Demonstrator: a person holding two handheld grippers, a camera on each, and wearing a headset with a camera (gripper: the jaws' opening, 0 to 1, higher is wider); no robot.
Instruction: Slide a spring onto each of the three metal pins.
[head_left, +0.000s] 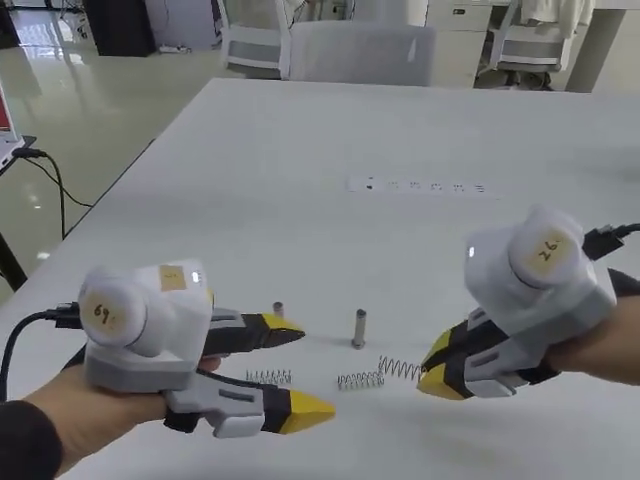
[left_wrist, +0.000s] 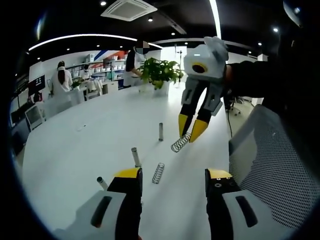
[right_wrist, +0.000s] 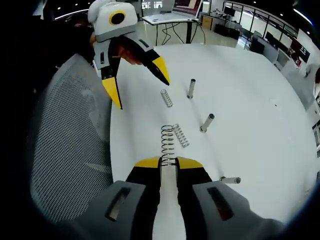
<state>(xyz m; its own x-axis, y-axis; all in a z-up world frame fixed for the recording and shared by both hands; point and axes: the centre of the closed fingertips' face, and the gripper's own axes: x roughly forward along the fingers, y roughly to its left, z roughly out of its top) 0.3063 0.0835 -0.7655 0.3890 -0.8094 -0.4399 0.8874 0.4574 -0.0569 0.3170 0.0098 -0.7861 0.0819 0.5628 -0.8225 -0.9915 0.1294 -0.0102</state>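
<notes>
3 short grey metal pins, upright in a row on the white surface (head_left: 300, 180), none carrying a spring yet:
- left pin (head_left: 278, 309): just beside upper finger of left gripper (head_left: 298, 372)
- mid pin (head_left: 359, 328): between the 2 grippers
- right pin (right_wrist: 230, 180): close beside right gripper (head_left: 432, 367), off to one side of its fingers in right gripper view

3 thin coiled wire springs:
- held spring (right_wrist: 168, 142): one end pinched in right gripper, rest of coil sticking out ahead twd mid pin
- mid spring (head_left: 360, 380): lying flat just in front of mid pin, near free end of held spring
- left spring (head_left: 268, 377): lying flat, between left gripper's fingers in head view

2 hand-held grippers, white/grey bodies, black fingers w/ yellow tips:
- left: fingers spread wide, low over surface, pointing twd right gripper
- right: fingers pressed together on held spring

1 grey chair (head_left: 360, 52) at far edge of surface
</notes>
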